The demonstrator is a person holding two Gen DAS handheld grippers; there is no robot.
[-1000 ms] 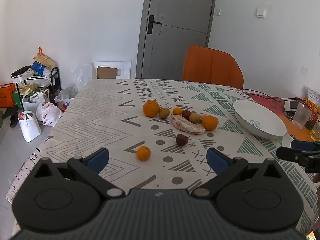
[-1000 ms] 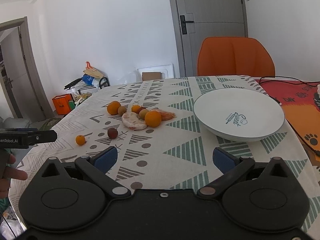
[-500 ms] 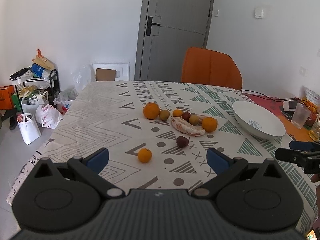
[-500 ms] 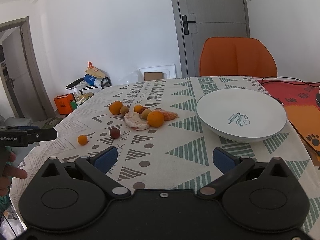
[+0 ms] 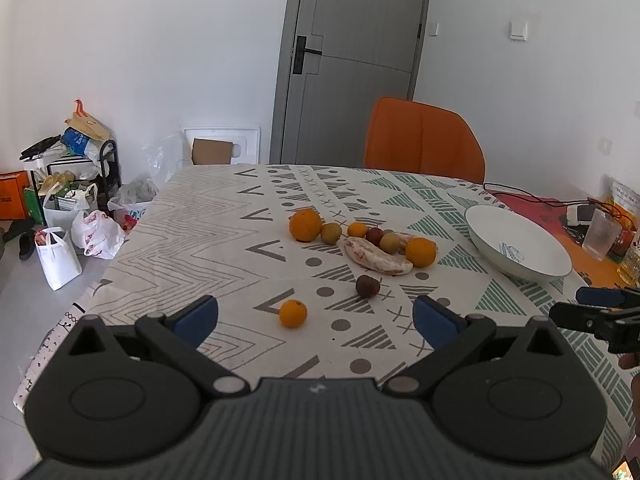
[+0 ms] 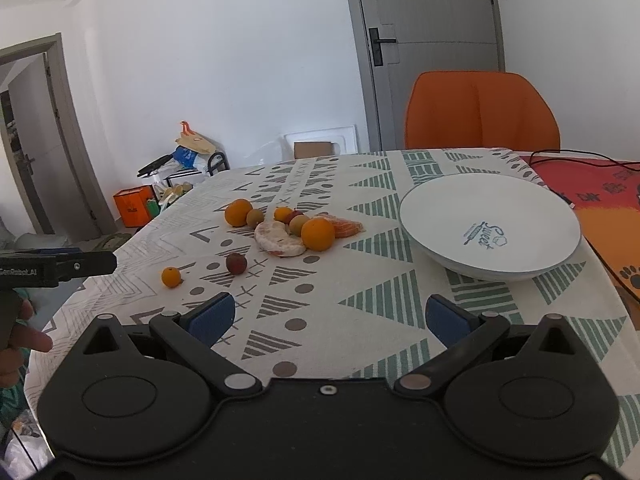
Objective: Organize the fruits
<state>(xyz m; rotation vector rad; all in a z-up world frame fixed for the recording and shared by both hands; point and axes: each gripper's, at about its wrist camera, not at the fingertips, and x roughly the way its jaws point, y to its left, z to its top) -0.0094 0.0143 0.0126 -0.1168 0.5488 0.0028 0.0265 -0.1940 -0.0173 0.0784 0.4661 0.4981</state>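
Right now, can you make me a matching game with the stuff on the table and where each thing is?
Things:
1. small orange mandarin
2. dark red round plum
3. white ceramic bowl
4. orange padded chair

Places:
A. behind the table's far edge
B. nearest the left gripper's fingers
C. empty, right of the fruit pile
D. between the mandarin and the fruit pile

Pairs: 1-B, 2-D, 3-C, 4-A

The right gripper [image 6: 327, 316] hangs above the patterned tablecloth [image 6: 360, 292], jaws wide apart and empty. Ahead, a fruit cluster [image 6: 294, 228] lies left of a white bowl [image 6: 490, 226]; a small orange [image 6: 171, 277] and a dark red fruit [image 6: 236, 263] sit apart.
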